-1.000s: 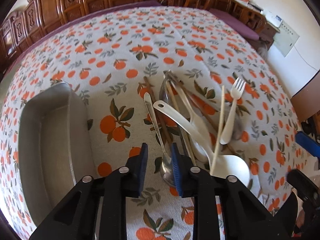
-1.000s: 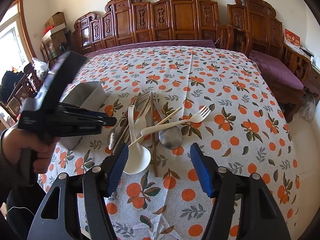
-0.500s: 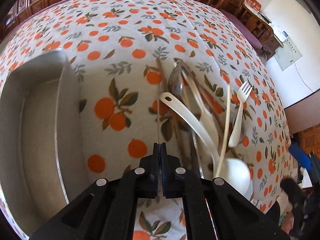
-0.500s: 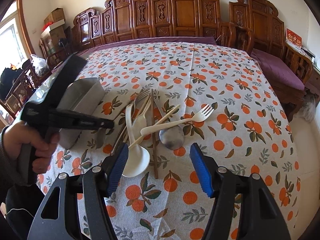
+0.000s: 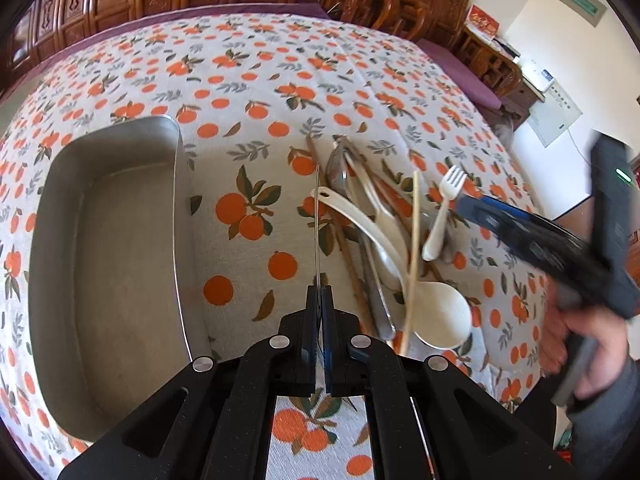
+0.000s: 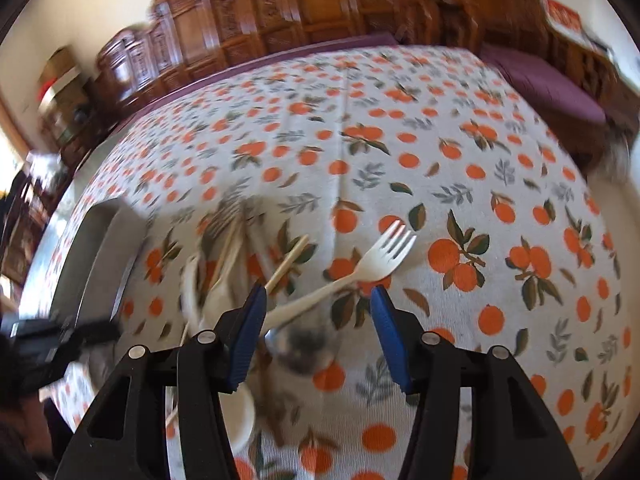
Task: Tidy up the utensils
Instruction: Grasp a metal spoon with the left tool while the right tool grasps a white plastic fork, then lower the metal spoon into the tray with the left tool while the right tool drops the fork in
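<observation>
My left gripper (image 5: 320, 300) is clenched on a thin metal utensil (image 5: 317, 224), edge-on, right of the grey tray (image 5: 104, 264). My right gripper (image 6: 318, 308) — jaws parted and just closing, nothing pinched — hovers over the white fork (image 6: 360, 268) on the tabletop (image 6: 500, 200).

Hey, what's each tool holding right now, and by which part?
The left tool is shut on a thin metal utensil, seen edge-on, near its end. The right tool holds nothing, above the white fork.
</observation>
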Demonstrator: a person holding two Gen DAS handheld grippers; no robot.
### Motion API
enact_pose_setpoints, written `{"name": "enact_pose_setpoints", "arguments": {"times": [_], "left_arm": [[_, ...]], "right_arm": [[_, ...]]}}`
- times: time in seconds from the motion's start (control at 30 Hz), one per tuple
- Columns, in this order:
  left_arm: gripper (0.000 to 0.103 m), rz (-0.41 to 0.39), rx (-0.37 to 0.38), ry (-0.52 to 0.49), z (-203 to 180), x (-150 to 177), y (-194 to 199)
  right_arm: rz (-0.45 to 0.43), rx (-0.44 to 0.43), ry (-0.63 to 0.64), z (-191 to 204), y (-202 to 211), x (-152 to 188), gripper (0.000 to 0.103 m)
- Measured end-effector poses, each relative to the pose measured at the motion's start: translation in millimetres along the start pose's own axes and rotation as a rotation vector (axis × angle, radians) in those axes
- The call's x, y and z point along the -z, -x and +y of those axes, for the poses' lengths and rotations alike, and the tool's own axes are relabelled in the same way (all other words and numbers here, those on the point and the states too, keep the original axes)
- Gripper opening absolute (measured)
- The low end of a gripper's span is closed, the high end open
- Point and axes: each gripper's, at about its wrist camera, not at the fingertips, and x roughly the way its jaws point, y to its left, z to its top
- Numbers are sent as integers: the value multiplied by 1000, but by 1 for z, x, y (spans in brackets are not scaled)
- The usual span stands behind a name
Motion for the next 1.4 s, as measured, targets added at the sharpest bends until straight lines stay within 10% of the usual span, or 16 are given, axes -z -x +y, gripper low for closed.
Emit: {"name": "enact_pose_setpoints", "arguments": {"times": [0.23, 0.73, 0.9, 1.4], "left_arm": [[1, -35, 11, -39, -10, 2, 18], [1, -85, 7, -53, -8, 7, 45], [1, -106, -7, -49, -4, 7, 56], [1, -151, -95, 4, 51, 6, 87]], "right_arm": [[48, 44, -128, -18, -33, -14, 51], [125, 133, 37, -6, -32, -3, 32], [132, 116, 34, -6, -28, 3, 8], [33, 46, 113, 25, 35, 4, 8]]}}
